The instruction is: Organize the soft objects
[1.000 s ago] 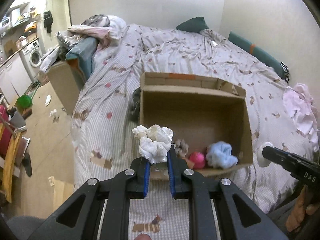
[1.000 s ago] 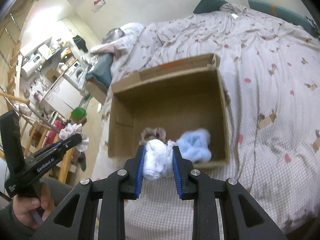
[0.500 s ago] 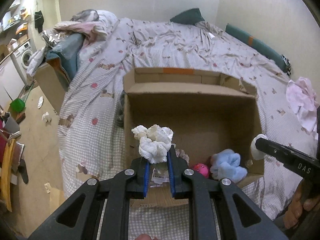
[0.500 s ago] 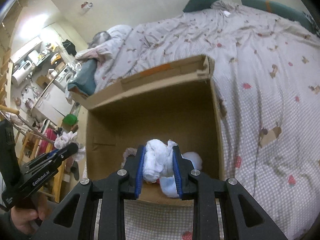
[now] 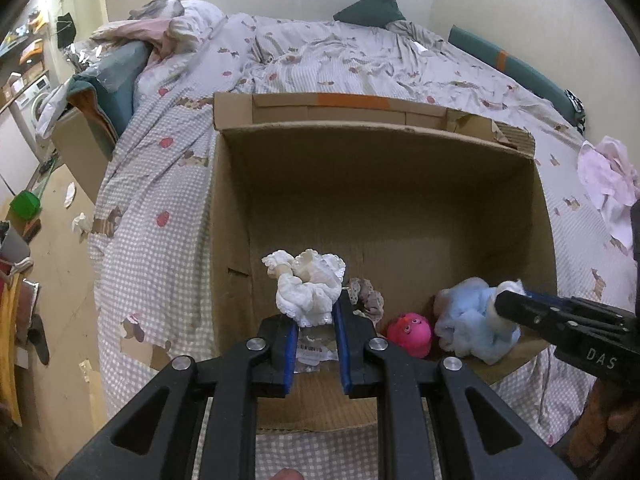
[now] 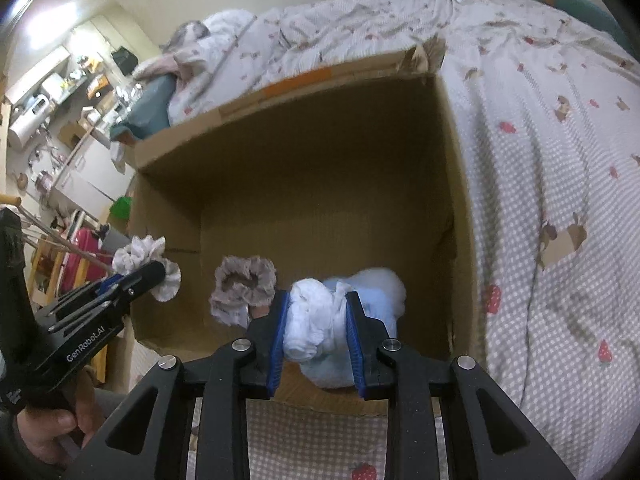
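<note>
An open cardboard box (image 5: 376, 140) lies on the bed, also in the right wrist view (image 6: 288, 92). My left gripper (image 5: 316, 320) is shut on a cream frilly scrunchie (image 5: 306, 286) over the box's near left part. My right gripper (image 6: 318, 322) is shut on a white rolled cloth (image 6: 314, 322) over the box's near right part. Inside the box lie a grey-brown scrunchie (image 6: 244, 280), a pink round toy (image 5: 410, 330) and a light blue fluffy cloth (image 5: 468, 320). The left gripper shows in the right wrist view (image 6: 144, 276), the right gripper in the left wrist view (image 5: 508, 300).
The box rests on a checked bedsheet (image 5: 160, 184) with a rumpled duvet (image 5: 352, 52) behind. Pink clothes (image 5: 608, 176) lie at the bed's right. A second box with bedding (image 5: 88, 120) stands left of the bed. The floor (image 5: 60, 280) is at left.
Both grippers have moved forward over the box's near edge, each still holding its item. The box fills more of both views.
</note>
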Tool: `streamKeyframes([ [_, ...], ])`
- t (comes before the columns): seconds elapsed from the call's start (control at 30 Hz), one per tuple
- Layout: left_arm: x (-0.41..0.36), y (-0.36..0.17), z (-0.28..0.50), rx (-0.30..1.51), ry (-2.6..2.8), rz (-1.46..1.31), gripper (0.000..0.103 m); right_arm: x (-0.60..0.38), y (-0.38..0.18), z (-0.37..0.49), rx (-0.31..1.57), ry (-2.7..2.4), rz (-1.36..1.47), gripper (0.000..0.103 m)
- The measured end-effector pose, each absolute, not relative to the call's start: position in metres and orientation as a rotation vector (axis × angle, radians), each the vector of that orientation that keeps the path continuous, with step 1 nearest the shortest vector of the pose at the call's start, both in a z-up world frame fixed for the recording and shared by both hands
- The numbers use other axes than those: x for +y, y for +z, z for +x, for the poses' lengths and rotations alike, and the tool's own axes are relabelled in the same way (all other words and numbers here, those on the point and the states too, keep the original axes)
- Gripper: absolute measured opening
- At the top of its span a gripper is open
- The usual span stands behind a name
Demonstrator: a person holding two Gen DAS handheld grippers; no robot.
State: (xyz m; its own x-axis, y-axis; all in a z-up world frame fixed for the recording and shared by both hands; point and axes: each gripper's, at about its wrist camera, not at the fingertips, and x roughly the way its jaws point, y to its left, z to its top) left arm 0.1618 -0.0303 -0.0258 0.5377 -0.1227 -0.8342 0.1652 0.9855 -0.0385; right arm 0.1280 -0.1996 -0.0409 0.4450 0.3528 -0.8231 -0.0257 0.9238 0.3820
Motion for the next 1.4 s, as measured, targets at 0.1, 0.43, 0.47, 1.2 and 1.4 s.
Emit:
streamKeyframes([
  [0.1,-0.033,-0.030,0.161,0.991,-0.179,0.062,0.014,-0.195,-0.045,0.129,1.106,0.245,0.348,0.028],
  [0.43,-0.035,-0.031,0.162,0.999,-0.174,0.073,0.037,-0.197,-0.049,0.129,1.113,0.225,0.362,0.048],
  [0.47,-0.036,-0.030,0.161,0.995,-0.180,0.072,0.041,-0.199,-0.048,0.129,1.107,0.221,0.370,0.056],
  [1.2,-0.001,0.043,0.126,0.824,-0.087,-0.025,0.100,-0.216,0.032,0.085,0.757,0.148,0.365,0.103],
  [1.4,0.011,0.062,0.094,0.759,-0.062,-0.024,0.100,-0.212,0.041,0.059,0.731,0.138,0.320,0.103],
])
